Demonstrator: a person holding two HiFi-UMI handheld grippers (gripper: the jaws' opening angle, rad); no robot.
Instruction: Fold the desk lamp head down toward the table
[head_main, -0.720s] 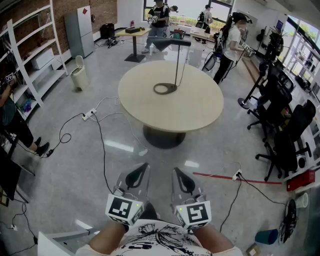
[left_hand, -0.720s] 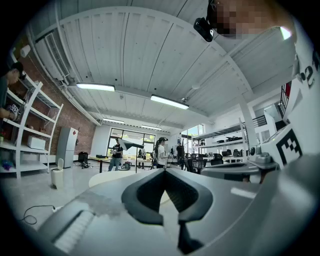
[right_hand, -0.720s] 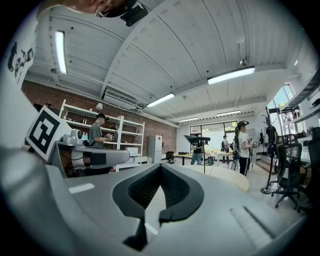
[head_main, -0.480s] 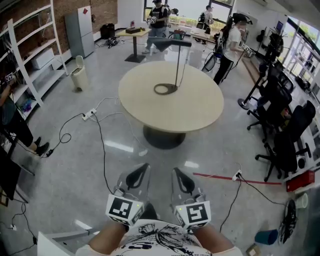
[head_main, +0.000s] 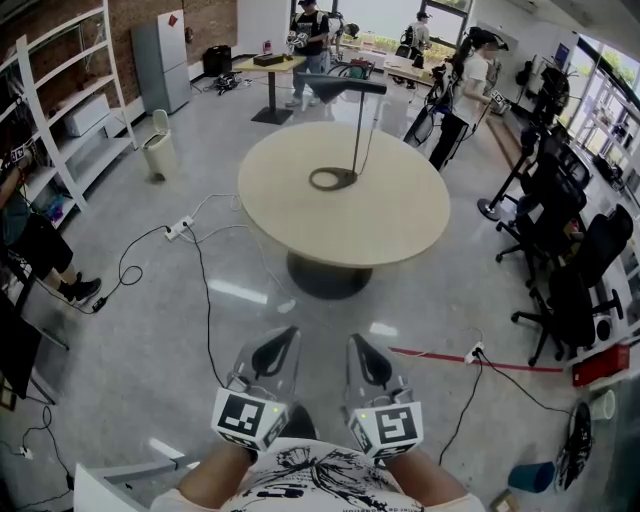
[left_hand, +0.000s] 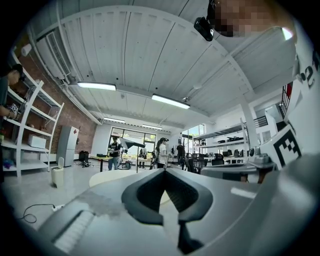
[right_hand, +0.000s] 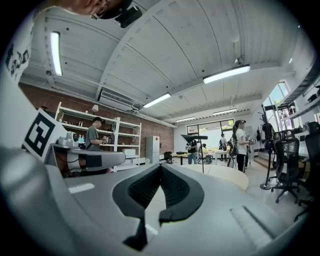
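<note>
Plainly not starting yet: holding left tool (head_main: 283, 336) and right tool (head_main: 358, 341) pressed together, empty, well short of bench (head_main: 400, 225) and unfolded lamp head (head_main: 340, 85) ahead.

Desk lamp (head_main: 357, 130) stands on table (head_main: 290, 210), ahead.

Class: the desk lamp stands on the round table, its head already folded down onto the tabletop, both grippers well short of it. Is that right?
Not quite. The head view shows the lamp head raised atop its upright pole, not folded down. The rest is right.
</note>
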